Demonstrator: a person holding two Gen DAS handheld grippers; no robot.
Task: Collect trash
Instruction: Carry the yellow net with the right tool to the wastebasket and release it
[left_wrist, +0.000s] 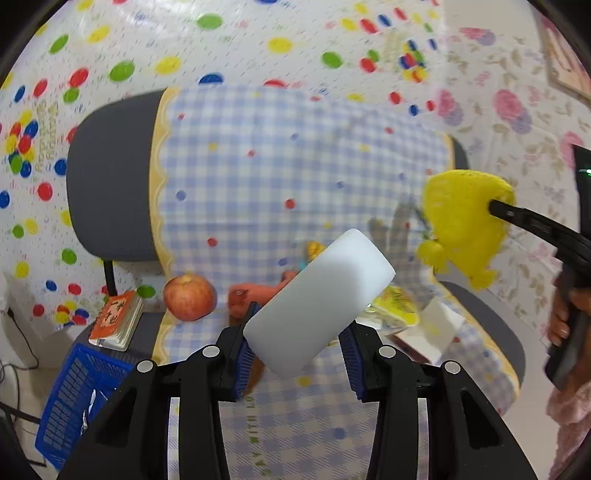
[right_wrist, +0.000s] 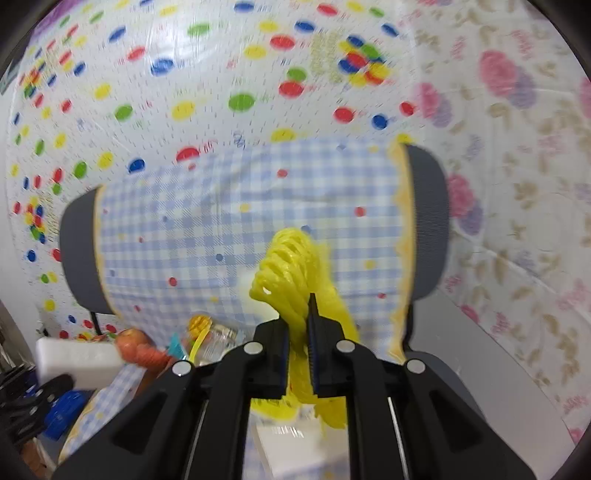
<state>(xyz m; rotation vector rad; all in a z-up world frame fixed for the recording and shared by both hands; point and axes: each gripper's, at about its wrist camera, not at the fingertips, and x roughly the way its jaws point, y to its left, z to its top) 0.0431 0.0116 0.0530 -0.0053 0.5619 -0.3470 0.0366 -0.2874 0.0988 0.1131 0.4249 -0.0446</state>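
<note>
Above the chair seat, the left gripper (left_wrist: 297, 343) is clamped on a white foam block (left_wrist: 319, 304), jaws pressed to its lower end, block tilted up to the right and held clear of the checkered cloth (left_wrist: 258, 155). To its right, well apart, the right gripper (right_wrist: 298, 343) is squeezed tight on a yellow mesh net (right_wrist: 295, 266) — bunched net sticks up above the fingertips and hangs below them, off the seat. On the seat below: apple (left_wrist: 190, 297) at the cloth's left edge, orange carrot-like item (left_wrist: 255, 295) just beside it, small orange notebook (left_wrist: 114, 319) further left on the bare chair. Blue basket (left_wrist: 79, 395) sits lower left, beside the chair — contents unclear. Yellow wrapper (left_wrist: 397, 304) and a white card (left_wrist: 437, 325) lie on the right of the seat.
</note>
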